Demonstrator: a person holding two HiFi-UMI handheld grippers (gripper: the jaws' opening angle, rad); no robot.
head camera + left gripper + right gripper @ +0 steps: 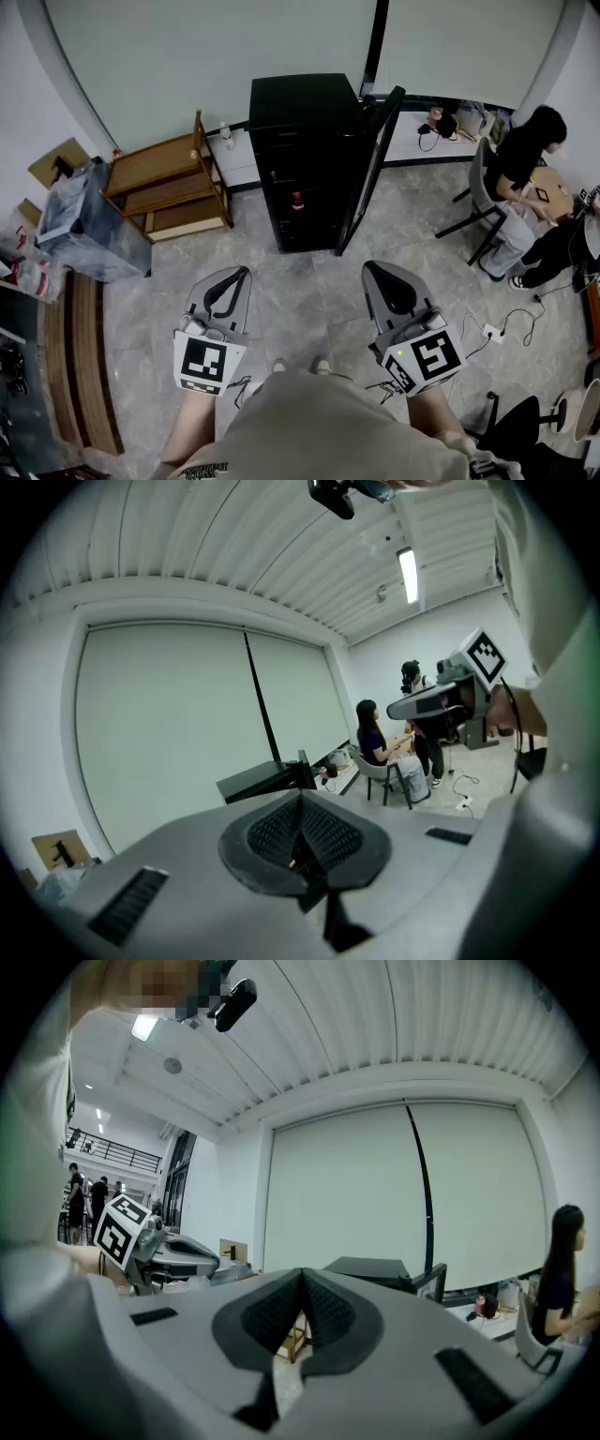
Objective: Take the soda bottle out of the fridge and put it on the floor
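Observation:
A black fridge (300,117) stands at the far side of the floor with its door (371,169) swung open to the right. On an inner shelf a small soda bottle (297,201) with a red label stands upright. Both grippers hang side by side well short of the fridge, pointing toward it. My left gripper (243,273) is shut and empty; in the left gripper view its pads (281,832) meet with nothing between them. My right gripper (368,268) is likewise shut on nothing, and its pads (323,1312) touch in the right gripper view.
A low wooden shelf (169,183) stands left of the fridge, and a plastic-wrapped box (89,225) lies beyond it. A person (520,169) sits on a chair at the right. Cables and a power strip (489,332) lie on the tiled floor. A black chair (525,427) is at lower right.

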